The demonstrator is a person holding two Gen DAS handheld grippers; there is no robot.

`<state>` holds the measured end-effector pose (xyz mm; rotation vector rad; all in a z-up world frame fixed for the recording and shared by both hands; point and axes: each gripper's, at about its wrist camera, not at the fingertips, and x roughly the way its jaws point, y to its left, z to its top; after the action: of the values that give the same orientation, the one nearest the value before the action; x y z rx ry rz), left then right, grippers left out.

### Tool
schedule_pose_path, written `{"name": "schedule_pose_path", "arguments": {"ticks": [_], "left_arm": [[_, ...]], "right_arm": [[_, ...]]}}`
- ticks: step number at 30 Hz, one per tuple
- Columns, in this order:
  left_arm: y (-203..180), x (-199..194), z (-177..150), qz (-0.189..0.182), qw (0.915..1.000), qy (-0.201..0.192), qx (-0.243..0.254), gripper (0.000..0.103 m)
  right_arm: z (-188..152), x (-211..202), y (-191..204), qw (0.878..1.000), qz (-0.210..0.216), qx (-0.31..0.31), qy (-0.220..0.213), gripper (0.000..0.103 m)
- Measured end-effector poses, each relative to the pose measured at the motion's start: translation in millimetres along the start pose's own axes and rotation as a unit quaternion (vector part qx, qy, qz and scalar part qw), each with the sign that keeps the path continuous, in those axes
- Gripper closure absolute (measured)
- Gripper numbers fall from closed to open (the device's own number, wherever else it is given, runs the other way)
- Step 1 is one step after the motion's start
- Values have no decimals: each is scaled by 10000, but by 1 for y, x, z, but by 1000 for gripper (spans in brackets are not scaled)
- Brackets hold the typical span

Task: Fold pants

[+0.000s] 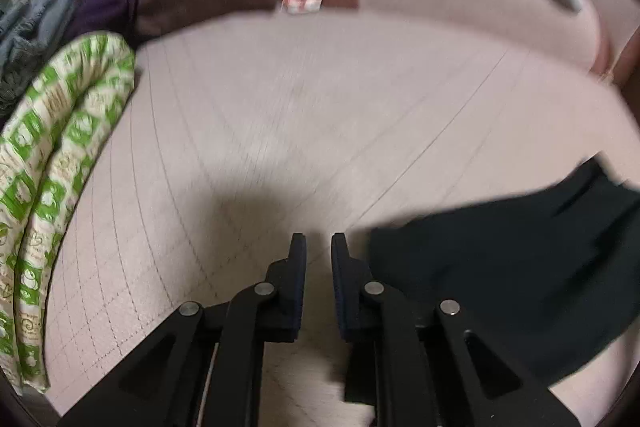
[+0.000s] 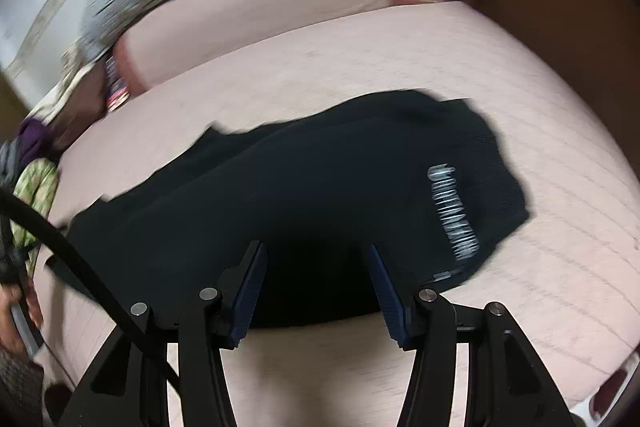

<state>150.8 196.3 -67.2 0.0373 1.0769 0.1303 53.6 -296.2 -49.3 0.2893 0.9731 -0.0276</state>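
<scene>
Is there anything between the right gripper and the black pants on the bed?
Nothing visible stands in the way. The right gripper is open and empty, directly over the near part of the black pants, which lie on the pink bed cover. The green patterned cushion is far to the side.

Left gripper [image 1: 319, 247] and right gripper [image 2: 316, 259]: black linkages, silver rivets, dark blue ribbed pads [image 2: 250, 295]

Black pants [image 2: 304, 195], folded into compact bundle, white lettering on right side, lying flat on pink bedsheet [image 2: 520, 75].
</scene>
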Motion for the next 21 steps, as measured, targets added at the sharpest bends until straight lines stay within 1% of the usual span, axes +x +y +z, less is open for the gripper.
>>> {"name": "schedule_pose_path", "arguments": {"ticks": [1,2,3,4,7,9,10,11,13,14,15,16,17,18,19,21], "left_arm": [[5,1,-4,-150,9998,17,-135,90],[9,-3,-7,-267,9993,-42,-244,90],[13,-10,-11,-356,9987,-122,-350,90],[16,-17,-16,-368,9982,-201,-418,90],[18,-39,-31,-442,9967,-435,-515,88],[13,-53,-41,-650,9948,-575,-529,82],[7,-60,-46,-742,9939,-658,-485,77],[1,-64,-47,-754,9937,-705,-425,72],[-11,-66,-52,-747,9940,-761,-260,69],[-19,-63,-54,-745,9945,-715,-155,68],[-25,-60,-56,-709,9953,-652,-99,67],[-29,-56,-58,-642,9962,-581,-49,66],[-34,-52,-61,-591,9969,-512,7,65],[-38,-49,-64,-551,9974,-463,59,65],[-39,-48,-67,-516,9977,-433,86,64],[-40,-45,-71,-531,9981,-320,42,64]], "right_arm": [[3,-2,-10,9999,-69,115,-49,43],[6,-5,-22,9996,-130,242,-114,38],[10,-7,-33,9989,-218,377,-187,32],[15,-9,-46,9976,-368,520,-271,30],[32,-10,-73,9932,-778,705,-511,29],[46,-1,-79,9931,-913,586,-452,29],[54,7,-80,9938,-933,482,-368,29],[62,17,-81,9939,-1003,386,-230,27],[71,38,-85,9929,-1152,299,25,26],[73,47,-85,9929,-1152,259,140,26],[74,56,-86,9934,-1083,226,309,39],[75,58,-87,9953,-856,253,382,58],[77,58,-87,9967,-592,343,443,74],[79,54,-85,9964,-629,387,412,79],[82,48,-81,9960,-778,293,319,83],[86,40,-79,9933,-1122,191,219,85]]}}
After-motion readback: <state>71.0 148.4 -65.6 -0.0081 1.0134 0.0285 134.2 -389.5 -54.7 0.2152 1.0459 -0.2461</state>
